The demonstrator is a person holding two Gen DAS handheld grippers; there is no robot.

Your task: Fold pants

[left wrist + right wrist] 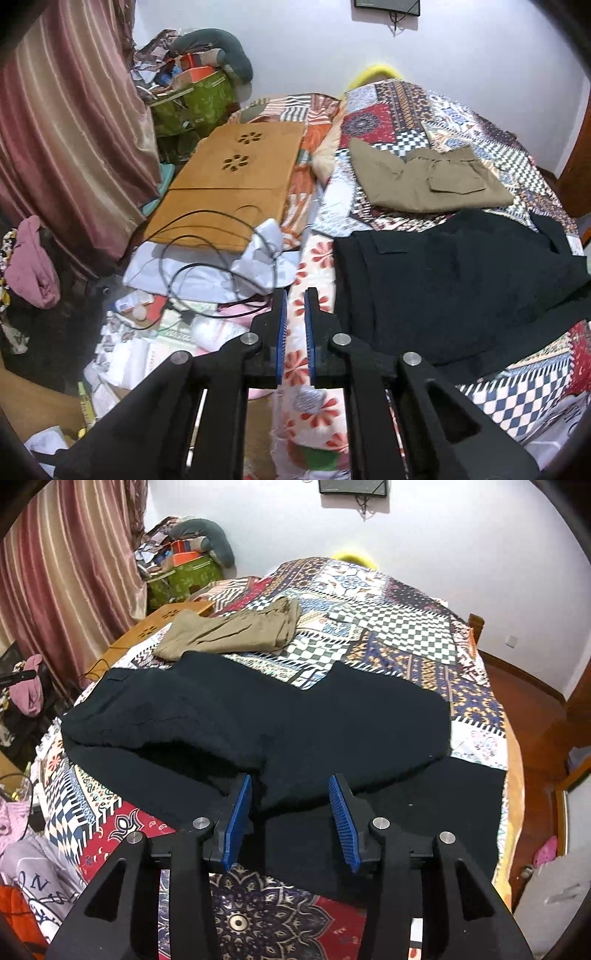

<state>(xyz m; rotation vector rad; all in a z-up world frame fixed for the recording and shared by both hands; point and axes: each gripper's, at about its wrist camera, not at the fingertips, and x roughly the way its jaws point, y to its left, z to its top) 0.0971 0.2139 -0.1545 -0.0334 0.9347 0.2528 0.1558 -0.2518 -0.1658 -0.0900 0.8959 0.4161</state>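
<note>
Black pants (pixel 295 716) lie across the patchwork quilt (pixel 388 627) on the bed, with one layer laid over another. My right gripper (pixel 290 779) hovers over their near edge, jaws open, nothing pinched between the blue pads. In the left wrist view the black pants (pixel 461 280) lie to the right of my left gripper (pixel 295 295). It hangs over the bed's left edge with a narrow gap between its pads and nothing in it. Folded khaki pants (pixel 432 181) rest further back on the quilt (pixel 406 107); the right wrist view shows the khaki pants (pixel 236 631) at the far left.
A wooden lap table (pixel 236 173) lies left of the bed with a black cable (pixel 207 266) and papers over it. Striped curtains (pixel 66 129), a green bag (pixel 195 103) and floor clutter fill the left side. Wooden floor (pixel 535 701) runs along the bed's right.
</note>
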